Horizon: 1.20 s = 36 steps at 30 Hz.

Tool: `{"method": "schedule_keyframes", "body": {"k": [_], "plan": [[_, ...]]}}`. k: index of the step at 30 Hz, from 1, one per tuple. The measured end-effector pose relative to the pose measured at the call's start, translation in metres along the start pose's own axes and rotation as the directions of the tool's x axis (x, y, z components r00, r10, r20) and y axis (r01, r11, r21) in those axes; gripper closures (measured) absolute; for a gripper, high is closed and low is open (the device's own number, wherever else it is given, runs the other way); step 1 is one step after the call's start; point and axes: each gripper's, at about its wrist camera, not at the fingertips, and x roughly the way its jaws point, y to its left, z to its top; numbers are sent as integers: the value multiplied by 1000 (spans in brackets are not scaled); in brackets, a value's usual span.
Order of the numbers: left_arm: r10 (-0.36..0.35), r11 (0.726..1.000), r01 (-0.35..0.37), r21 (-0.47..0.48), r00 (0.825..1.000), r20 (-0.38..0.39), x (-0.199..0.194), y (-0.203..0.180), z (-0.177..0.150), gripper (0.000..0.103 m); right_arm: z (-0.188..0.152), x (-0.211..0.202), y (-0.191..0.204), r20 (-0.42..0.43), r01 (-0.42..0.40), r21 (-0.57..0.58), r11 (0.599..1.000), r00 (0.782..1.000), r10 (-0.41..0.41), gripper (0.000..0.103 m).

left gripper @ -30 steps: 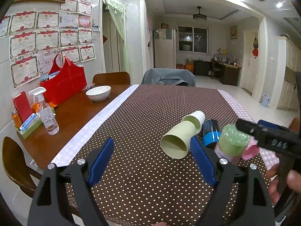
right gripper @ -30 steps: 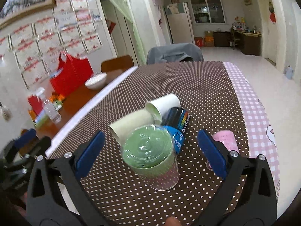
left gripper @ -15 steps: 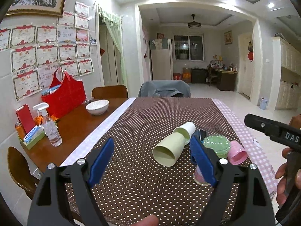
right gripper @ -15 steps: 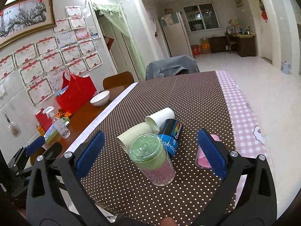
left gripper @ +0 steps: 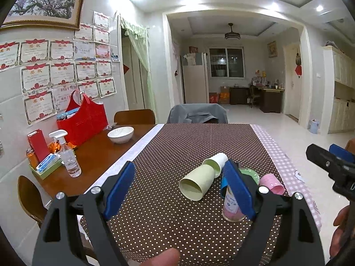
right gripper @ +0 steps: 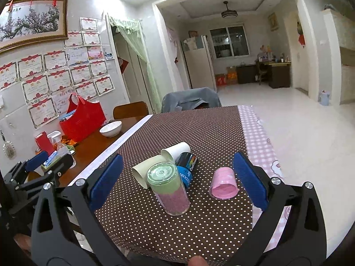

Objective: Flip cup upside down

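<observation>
Right wrist view: the right hand-held gripper (right gripper: 175,177) hangs wide and empty above the table (right gripper: 208,130), the clear cup (right gripper: 169,190) standing base-up between its fingers. Closing in carelessly could knock it against the green paper cup (right gripper: 144,170) and blue can (right gripper: 187,170) lying just beside it.
</observation>
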Motion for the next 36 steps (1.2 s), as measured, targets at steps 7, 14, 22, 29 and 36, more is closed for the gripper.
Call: {"method": "schedule_keyframes", "body": {"k": [7,14,22,29,36], "plan": [[16,1000,-16,-8,1000,5,-8,1,5,21,0,-7,8,14,23,-32,999,1000,-23,6],[8,1000,-8,-7,1000,6,-12,-1,5,21,-2,-8,13,9,30,-45,999,1000,-29,6],[9,1000,-9,-21,1000,-6,-8,3,5,21,-5,-6,16,-2,25,-48,999,1000,-25,6],[10,1000,-10,-23,1000,-6,-8,4,5,21,-6,-6,18,-2,35,-58,998,999,-35,6],[8,1000,-8,-21,1000,-5,-9,4,5,21,-8,-4,18,-11,30,-51,998,999,-31,6]]}}
